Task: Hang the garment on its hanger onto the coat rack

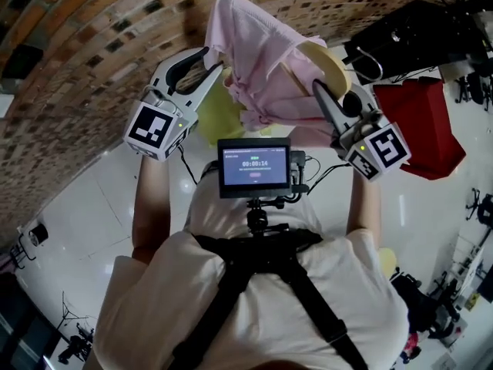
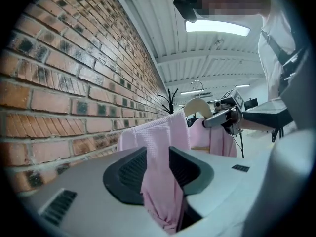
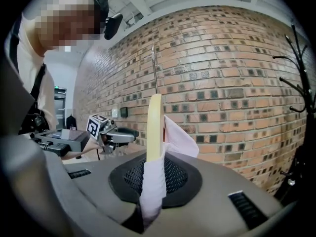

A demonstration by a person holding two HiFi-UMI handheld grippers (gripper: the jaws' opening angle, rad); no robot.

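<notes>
The pink waffle-weave garment [image 1: 258, 60] hangs in front of me between my two claws, draped over the cream wooden hanger [image 1: 330, 62]. My left claw [image 1: 212, 64] pinches a fold on its left side. My right claw [image 1: 318, 89] is clamped on the hanger's right side, with cloth caught in between. The red-brown brick wall [image 1: 92, 60] stands ahead and to my left. The black branched coat rack [image 3: 297, 90] stands right of the hanger, near that wall.

Brick wall [image 3: 237, 73], glossy white floor [image 1: 88, 206]
</notes>
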